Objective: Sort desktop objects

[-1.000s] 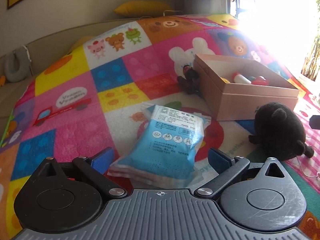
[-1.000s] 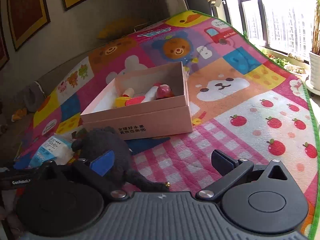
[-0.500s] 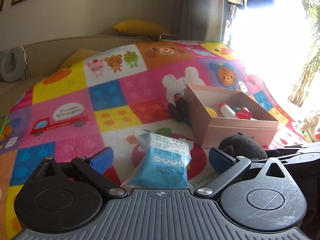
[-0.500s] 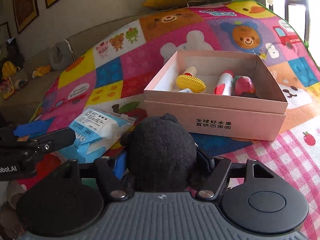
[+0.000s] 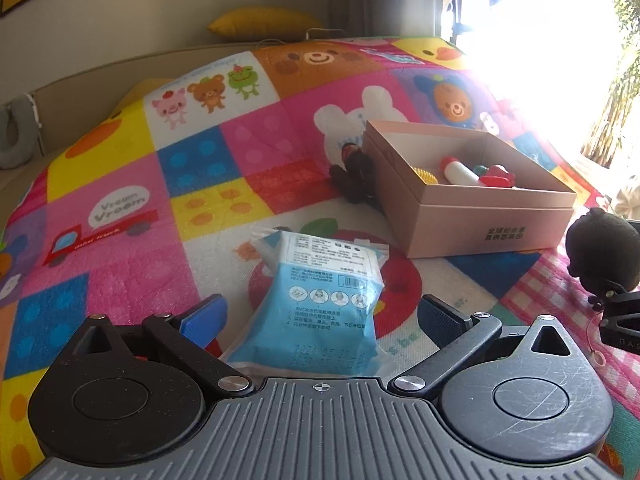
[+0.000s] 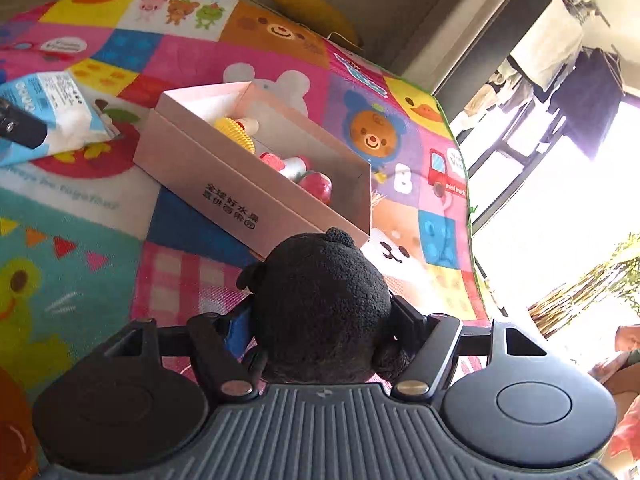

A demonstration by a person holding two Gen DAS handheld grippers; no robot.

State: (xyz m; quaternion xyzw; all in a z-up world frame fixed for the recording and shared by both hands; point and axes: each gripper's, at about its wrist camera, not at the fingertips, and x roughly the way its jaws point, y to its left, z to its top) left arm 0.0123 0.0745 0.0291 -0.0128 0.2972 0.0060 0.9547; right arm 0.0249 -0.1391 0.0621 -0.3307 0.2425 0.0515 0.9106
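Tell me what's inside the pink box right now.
The pink box holds a yellow bristly toy, a white tube with a red cap and a red rounded toy. Something green peeks between them. The near wall hides part of the floor.

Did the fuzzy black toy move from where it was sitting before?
Yes. The black plush toy left the mat beside the pink box; the right gripper, closed on it, holds it up.

I see a fuzzy black plush bear [image 6: 320, 304] lifted off the mat, just short of the open pink cardboard box [image 6: 224, 184], which holds a yellow ridged toy [image 6: 235, 131], a white tube [image 6: 294, 166] and a red ball [image 6: 318, 186]. A blue-and-white plastic packet [image 5: 324, 300] lies flat nearby.
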